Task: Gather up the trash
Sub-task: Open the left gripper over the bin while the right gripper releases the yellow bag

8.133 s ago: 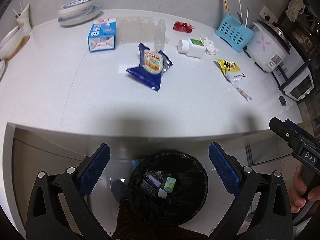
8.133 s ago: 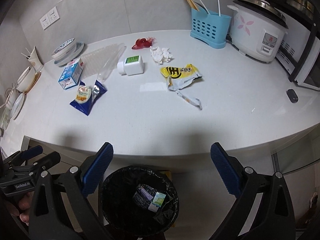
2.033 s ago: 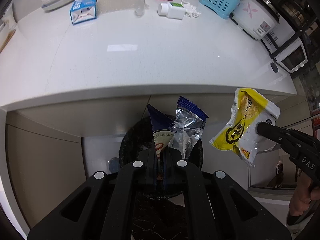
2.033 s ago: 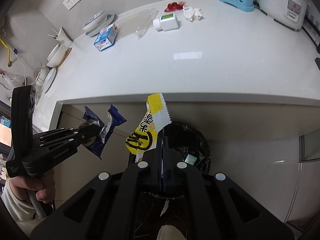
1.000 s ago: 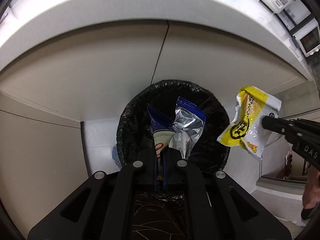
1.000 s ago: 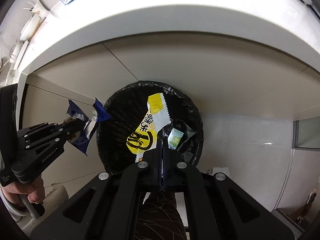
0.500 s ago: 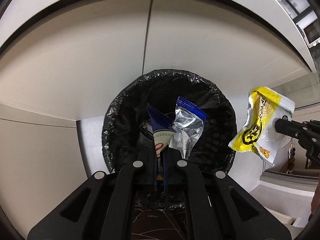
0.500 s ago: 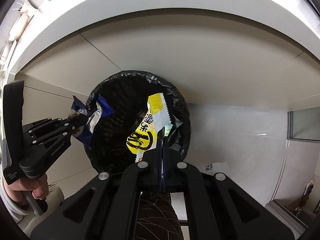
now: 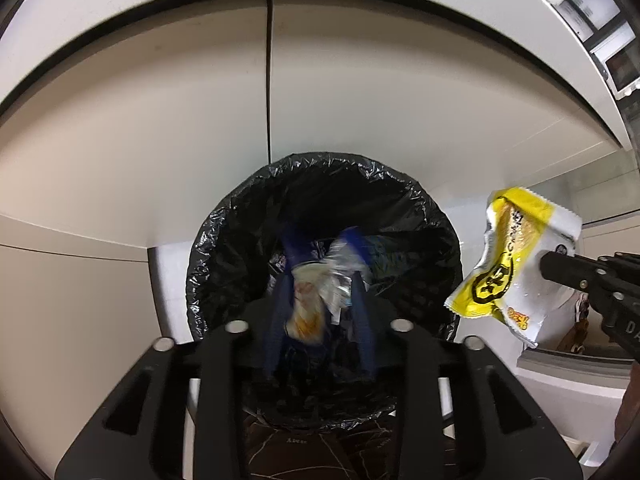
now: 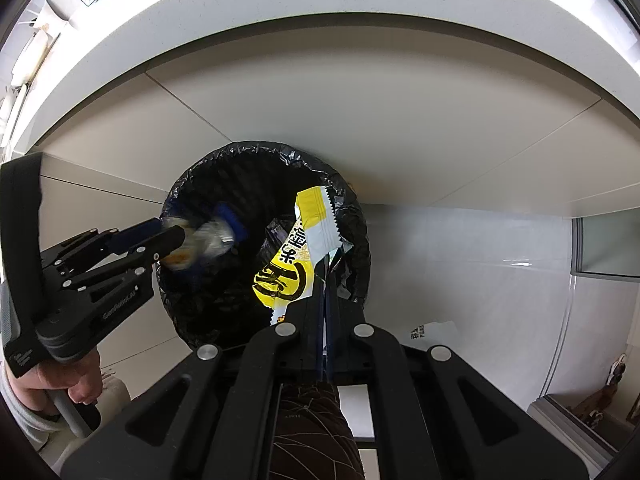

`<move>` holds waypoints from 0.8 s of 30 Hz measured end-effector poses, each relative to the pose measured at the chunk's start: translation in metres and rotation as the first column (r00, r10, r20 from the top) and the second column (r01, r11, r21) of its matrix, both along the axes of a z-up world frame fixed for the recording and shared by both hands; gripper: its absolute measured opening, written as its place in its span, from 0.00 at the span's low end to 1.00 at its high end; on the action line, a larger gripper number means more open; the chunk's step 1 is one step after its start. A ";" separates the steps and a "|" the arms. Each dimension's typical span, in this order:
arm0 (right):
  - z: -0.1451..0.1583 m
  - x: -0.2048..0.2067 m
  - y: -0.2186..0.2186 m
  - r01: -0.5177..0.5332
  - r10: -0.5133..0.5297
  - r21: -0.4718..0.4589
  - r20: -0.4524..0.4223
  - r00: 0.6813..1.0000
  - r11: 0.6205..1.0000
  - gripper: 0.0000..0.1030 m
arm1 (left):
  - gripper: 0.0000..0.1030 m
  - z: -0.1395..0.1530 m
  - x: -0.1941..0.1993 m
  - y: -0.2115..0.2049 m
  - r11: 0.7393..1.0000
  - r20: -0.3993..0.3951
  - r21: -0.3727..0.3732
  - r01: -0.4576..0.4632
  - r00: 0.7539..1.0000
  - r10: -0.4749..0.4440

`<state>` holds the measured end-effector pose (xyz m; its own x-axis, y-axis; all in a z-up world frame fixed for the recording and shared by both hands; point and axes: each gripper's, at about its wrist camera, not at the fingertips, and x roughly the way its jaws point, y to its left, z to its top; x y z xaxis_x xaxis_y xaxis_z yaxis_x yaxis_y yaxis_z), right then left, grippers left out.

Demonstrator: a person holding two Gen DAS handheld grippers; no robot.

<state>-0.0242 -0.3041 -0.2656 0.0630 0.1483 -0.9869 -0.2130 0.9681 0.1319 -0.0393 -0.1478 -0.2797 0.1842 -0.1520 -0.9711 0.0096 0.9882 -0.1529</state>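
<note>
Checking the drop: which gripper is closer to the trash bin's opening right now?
Left. The left gripper hangs over the trash bin opening, its blue wrapper blurred; the right gripper sits at the rim.

The yellow wrapper (image 10: pixel 294 268) carries large black characters inside a black ring, too curled to read; in the left wrist view its lower corner shows small orange lettering, also unreadable. The left gripper (image 10: pixel 172 236) has white lettering along its body, roughly "GenRobot.AI", partly blurred. The right gripper (image 9: pixel 554 266) shows the letter "D" at the frame edge.
</note>
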 end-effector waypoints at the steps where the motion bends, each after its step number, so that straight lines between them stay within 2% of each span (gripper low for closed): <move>1: 0.000 0.000 0.000 -0.002 0.002 0.001 0.000 1.000 1.000 0.00 | 0.42 0.002 -0.001 0.000 1.000 0.004 -0.001 -0.002 1.000 0.002; 4: -0.001 0.002 0.000 -0.012 0.012 0.004 -0.002 1.000 1.000 0.00 | 0.51 0.005 -0.003 0.003 1.000 0.013 -0.014 -0.016 1.000 0.016; 5: -0.002 0.003 0.002 -0.016 0.016 0.005 -0.002 1.000 1.000 0.00 | 0.58 0.006 -0.004 0.004 1.000 0.015 -0.014 -0.021 1.000 0.021; 9: 0.000 0.003 0.003 -0.027 0.027 0.002 -0.002 1.000 1.000 0.00 | 0.72 0.012 -0.006 0.008 0.999 0.036 -0.001 -0.037 0.999 0.037; 14: 0.001 0.005 0.014 -0.048 0.048 0.003 0.003 0.999 0.999 0.00 | 0.90 0.028 -0.011 0.028 0.993 0.088 -0.007 -0.114 0.990 0.114; 17: 0.001 0.006 0.022 -0.067 0.067 0.008 0.007 0.998 0.998 0.00 | 0.92 0.034 -0.016 0.040 0.989 0.113 -0.015 -0.149 0.982 0.150; 24: -0.009 0.009 0.049 -0.118 0.118 0.003 0.002 0.993 0.993 0.00 | 0.93 0.039 -0.028 0.068 0.975 0.096 -0.008 -0.222 0.970 0.222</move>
<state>-0.0150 -0.2548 -0.2746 0.0470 0.1577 -0.9864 -0.3261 0.9358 0.1341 -0.0673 -0.0797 -0.2411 0.3050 -0.0937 -0.9477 -0.1957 0.9677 -0.1587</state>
